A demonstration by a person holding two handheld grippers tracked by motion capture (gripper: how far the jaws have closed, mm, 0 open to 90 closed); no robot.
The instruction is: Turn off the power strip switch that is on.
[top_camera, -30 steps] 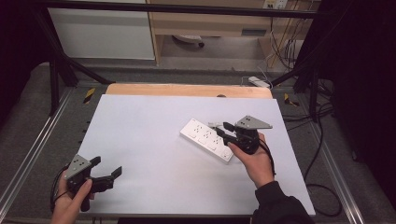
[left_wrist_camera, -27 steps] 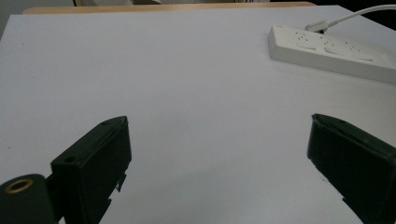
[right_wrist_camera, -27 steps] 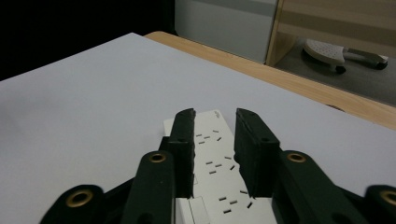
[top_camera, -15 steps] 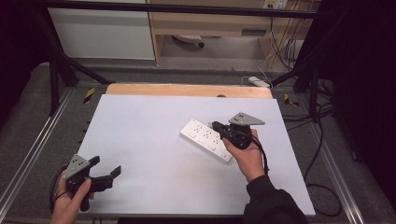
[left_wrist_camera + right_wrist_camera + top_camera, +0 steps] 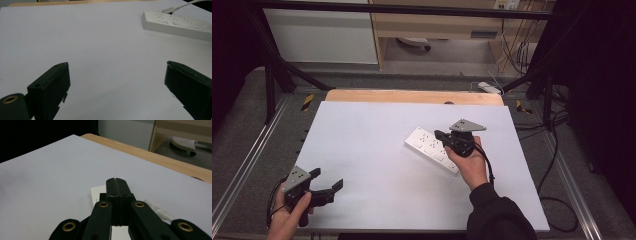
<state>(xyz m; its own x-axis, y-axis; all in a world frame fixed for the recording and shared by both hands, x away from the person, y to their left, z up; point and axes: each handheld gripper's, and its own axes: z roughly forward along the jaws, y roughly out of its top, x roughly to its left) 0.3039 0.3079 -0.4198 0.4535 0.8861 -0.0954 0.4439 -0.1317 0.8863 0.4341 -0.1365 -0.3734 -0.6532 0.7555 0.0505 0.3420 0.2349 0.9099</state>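
Left gripper jaws wide apart, right gripper jaws pressed together

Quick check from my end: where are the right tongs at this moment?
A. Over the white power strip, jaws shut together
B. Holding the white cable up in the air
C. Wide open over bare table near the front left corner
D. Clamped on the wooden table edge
A: the right tongs show their two black jaws pressed flat together with nothing between them, above the white plastic power strip, which lies flat on the white table.
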